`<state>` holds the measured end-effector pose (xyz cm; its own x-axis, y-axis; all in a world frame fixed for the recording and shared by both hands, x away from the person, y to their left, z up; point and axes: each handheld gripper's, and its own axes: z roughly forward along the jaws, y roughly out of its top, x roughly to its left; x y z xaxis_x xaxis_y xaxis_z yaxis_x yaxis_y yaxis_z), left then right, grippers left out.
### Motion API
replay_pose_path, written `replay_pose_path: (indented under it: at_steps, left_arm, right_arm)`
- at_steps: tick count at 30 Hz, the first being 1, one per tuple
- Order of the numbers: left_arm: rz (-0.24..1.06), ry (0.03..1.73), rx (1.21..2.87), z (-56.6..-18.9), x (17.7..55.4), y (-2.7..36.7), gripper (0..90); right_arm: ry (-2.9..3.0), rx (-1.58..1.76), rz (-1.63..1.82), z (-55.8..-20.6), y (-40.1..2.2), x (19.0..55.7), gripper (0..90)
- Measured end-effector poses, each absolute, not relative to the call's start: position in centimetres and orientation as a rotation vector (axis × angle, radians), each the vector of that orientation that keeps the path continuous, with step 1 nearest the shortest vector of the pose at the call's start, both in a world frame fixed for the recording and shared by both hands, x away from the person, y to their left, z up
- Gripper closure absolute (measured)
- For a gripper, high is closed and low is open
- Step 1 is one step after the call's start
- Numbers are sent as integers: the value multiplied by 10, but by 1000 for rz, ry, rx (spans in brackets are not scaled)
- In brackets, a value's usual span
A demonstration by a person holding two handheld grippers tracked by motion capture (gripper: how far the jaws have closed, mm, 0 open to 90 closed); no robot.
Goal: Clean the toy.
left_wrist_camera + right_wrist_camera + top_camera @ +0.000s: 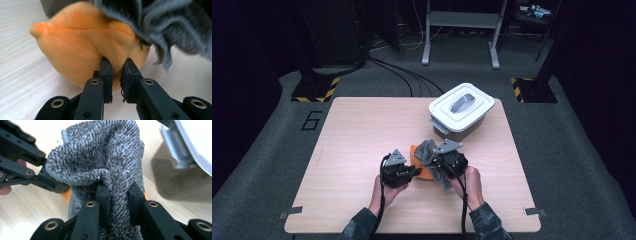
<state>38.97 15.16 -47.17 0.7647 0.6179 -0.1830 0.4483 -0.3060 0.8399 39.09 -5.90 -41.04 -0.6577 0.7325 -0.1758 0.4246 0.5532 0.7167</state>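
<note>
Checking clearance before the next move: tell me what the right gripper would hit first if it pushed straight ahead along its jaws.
The right gripper, shut on the grey towel, points roughly toward the white-lidded storage box. Past the towel, that box looks first in line, though depth is unclear.

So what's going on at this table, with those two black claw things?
A person holds a two-jaw gripper in each hand at a wooden table. The left gripper is pinching an orange plush toy, and the right gripper is clamped on a grey towel that drapes over the toy. A closed box with a white lid stands just beyond them, and neither gripper touches it.
</note>
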Motion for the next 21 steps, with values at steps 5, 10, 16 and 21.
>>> replay_pose_path:
  at_steps: [5,10,16,21]
  left_arm:
    - [190,842,1939,-479,388,158,800]
    - [201,832,1938,-482,390,158,800]
    - [241,795,1970,-481,391,156,759]
    - [414,718,2090,-473,389,150,471]
  right_arm:
    - [2337,937,840,-422,-53,396,755]
    - [2306,1004,769,-435,-63,407,755]
    - [2286,1067,760,-445,-73,415,756]
    - [2294,1106,792,-448,-77,422,757]
